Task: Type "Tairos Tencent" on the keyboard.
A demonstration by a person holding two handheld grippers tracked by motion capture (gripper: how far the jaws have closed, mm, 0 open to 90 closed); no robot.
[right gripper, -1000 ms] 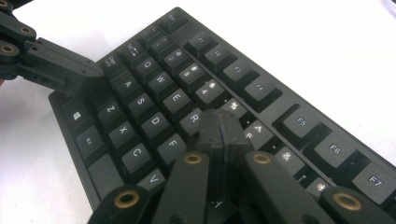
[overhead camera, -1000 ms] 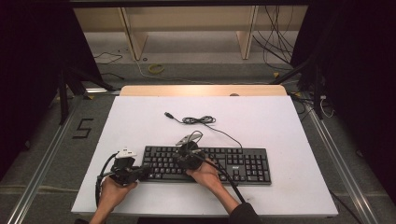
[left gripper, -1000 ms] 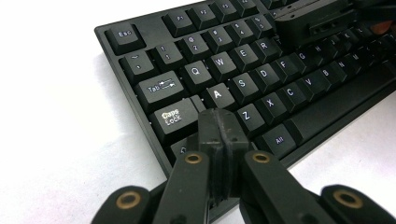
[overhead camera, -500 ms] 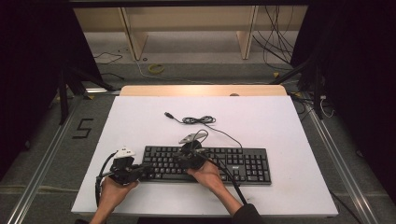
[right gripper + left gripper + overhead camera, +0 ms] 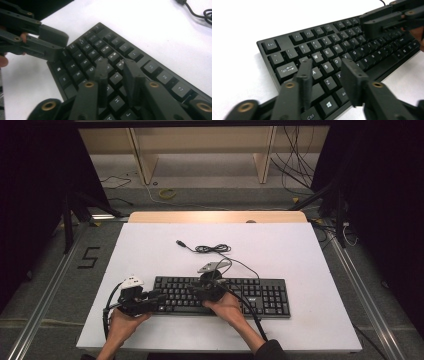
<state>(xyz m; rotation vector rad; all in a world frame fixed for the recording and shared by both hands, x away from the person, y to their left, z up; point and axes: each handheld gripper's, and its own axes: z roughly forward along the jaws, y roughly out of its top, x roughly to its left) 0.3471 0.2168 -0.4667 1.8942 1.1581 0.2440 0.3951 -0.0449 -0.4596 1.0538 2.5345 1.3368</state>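
Left hand-held gripper (image 5: 159,298) over left end of keyboard (image 5: 260,295), jaws just opening, parted, nothing between. Keyboard: black, full-size, white legends, flat near front of white desk (image 5: 300,255). Right hand-held gripper (image 5: 196,290) over middle keys, jaws just opening, empty. Cable (image 5: 212,249) coiled behind.

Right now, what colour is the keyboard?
Black, with pale lettering on the keys. The keyboard shows best in the left gripper view.
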